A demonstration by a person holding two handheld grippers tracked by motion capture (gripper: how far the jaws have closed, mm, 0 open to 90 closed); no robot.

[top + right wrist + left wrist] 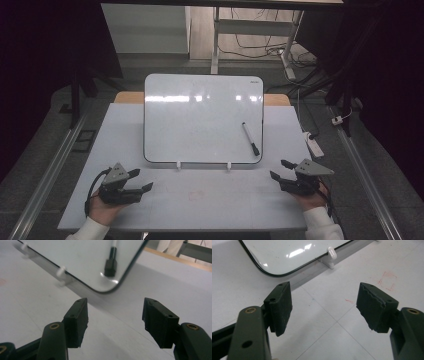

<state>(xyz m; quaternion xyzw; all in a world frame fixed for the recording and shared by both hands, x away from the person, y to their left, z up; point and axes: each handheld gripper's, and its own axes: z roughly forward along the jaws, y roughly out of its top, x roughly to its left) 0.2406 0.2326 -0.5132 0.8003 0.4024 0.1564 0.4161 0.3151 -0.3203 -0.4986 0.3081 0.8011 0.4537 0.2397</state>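
A blank whiteboard [195, 120] leans tilted on the white table [125, 130], held by small white clips [178, 165]. A white marker with a black cap [250, 138] lies on the board's lower right part. My left gripper [141, 180] rests open near the front left, below the board's corner [272, 273], with nothing between its jaws. My right gripper [279, 169] rests open at the front right, just below the board's right corner. In the right gripper view the marker's black cap [110, 265] sits beyond the open jaws.
Faint red pen marks [388, 280] stain the table in front of the board. A white power strip [314, 144] lies off the table's right edge. Table legs and cables [260, 47] stand beyond the far side.
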